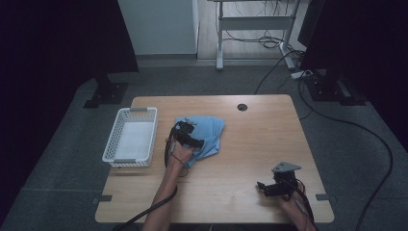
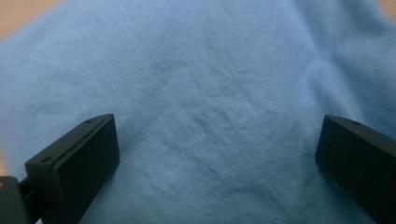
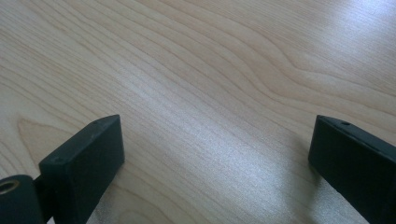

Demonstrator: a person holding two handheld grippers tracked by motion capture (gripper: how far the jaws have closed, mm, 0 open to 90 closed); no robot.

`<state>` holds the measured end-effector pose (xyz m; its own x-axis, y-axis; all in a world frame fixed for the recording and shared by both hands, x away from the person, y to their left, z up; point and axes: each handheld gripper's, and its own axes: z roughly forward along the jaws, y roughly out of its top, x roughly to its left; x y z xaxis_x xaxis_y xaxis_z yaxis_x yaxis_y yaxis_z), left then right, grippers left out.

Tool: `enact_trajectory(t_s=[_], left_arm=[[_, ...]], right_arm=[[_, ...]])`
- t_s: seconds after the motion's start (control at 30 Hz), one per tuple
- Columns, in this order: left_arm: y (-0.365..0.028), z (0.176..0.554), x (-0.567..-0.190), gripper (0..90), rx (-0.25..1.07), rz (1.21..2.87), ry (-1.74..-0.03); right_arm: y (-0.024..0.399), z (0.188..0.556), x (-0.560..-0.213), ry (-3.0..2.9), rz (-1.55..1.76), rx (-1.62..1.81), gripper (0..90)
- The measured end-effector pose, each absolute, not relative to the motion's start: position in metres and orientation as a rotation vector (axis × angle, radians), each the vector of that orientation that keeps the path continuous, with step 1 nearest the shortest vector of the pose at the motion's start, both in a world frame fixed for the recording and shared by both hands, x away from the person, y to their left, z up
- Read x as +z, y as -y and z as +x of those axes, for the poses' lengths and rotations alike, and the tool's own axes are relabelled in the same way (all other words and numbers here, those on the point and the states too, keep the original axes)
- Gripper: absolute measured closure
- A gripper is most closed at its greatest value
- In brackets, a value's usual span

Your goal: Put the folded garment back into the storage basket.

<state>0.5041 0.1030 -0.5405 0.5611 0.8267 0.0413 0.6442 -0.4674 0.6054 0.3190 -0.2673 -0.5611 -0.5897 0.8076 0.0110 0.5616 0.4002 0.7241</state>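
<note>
The left hand-held gripper [image 1: 188, 136], jaws wide, hangs directly over the blue cloth [image 1: 208, 133] at frame centre-left on the tabletop [image 1: 260, 139]. The right hand-held gripper [image 1: 267, 186], also wide, sits well apart at lower right.

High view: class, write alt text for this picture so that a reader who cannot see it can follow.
On a light wooden table, the left gripper rests over a crumpled light blue cloth, beside a white plastic mesh basket at the table's left. The right gripper sits apart, open over bare wood near the front right corner.
</note>
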Motion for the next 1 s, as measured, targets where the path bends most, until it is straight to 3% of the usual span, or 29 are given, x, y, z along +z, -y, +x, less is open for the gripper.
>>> enact_trajectory(t_s=[0.2,0.27,0.37,0.47,0.6,0.8,1.0], left_arm=[[-0.101,0.503,-0.543,0.0,0.426,2.235,-1.210],[-0.100,0.498,-0.542,5.7,0.432,2.226,-1.194],[-0.097,0.489,-0.540,27.9,0.445,2.190,-1.157],[-0.095,0.483,-0.541,43.3,0.452,2.165,-1.136],[-0.087,0.481,-0.540,83.0,0.403,2.148,-1.129],[-0.088,0.485,-0.537,84.8,0.367,2.162,-1.145],[-0.091,0.483,-0.523,84.9,0.416,2.172,-1.137]], right_arm=[[0.267,0.319,-0.561,-2.320,1.187,1.003,3.4],[0.267,0.319,-0.561,-2.320,1.187,1.003,3.4],[0.267,0.319,-0.561,-2.320,1.187,1.003,3.4],[0.267,0.319,-0.561,-2.320,1.187,1.002,3.4],[0.267,0.319,-0.561,-2.320,1.187,1.003,3.4],[0.267,0.319,-0.561,-2.321,1.185,1.003,3.4],[0.267,0.319,-0.561,-2.322,1.183,1.005,3.4]])
